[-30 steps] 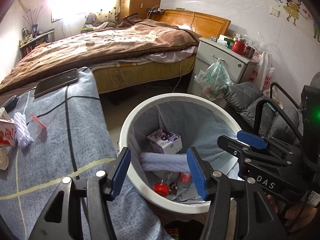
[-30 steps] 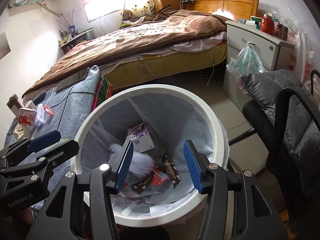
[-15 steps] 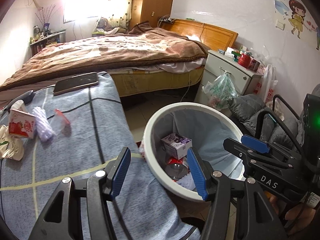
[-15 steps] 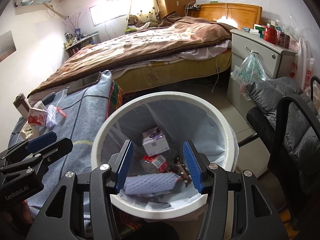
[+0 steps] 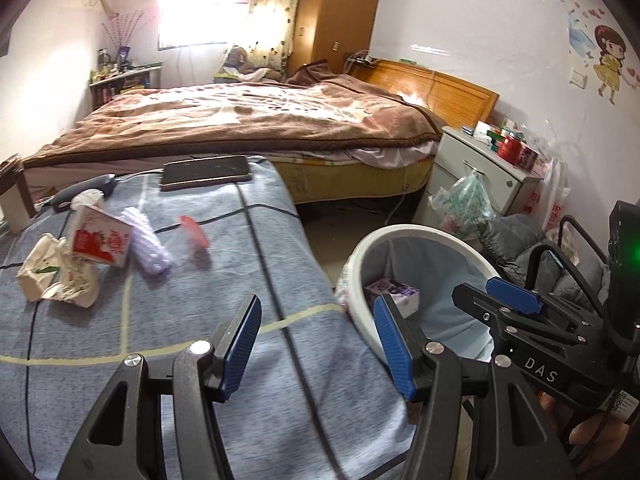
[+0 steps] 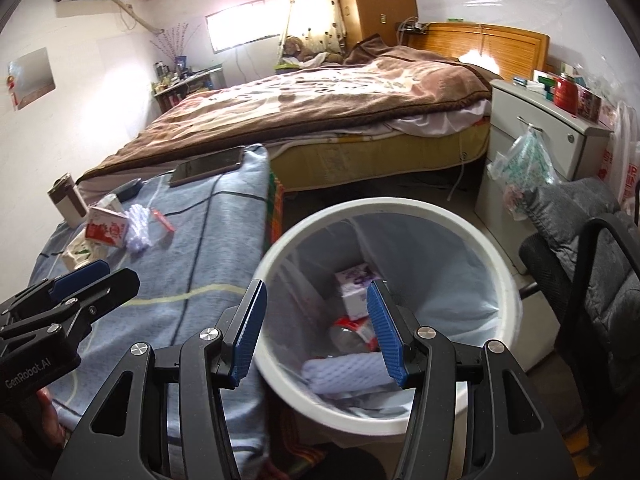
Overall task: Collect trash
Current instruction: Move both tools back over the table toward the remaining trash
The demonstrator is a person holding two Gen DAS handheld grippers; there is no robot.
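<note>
On the blue checked tablecloth [image 5: 168, 332], a crushed red-and-white paper carton [image 5: 102, 236] is lying light and crumpling easily; best pinched across its flat sides. The left gripper [image 5: 316, 344] and right gripper [image 6: 316, 328] are hovering half-open, empty.

Two tongs out front, left [image 5: 316, 344] and right [image 6: 316, 330]. One white bin [image 6: 472, 232]. On the table [image 5: 168, 332]: one red carton [image 5: 102, 240], one crumpled wrapper [image 5: 56, 272], one phone [image 5: 206, 172].
</note>
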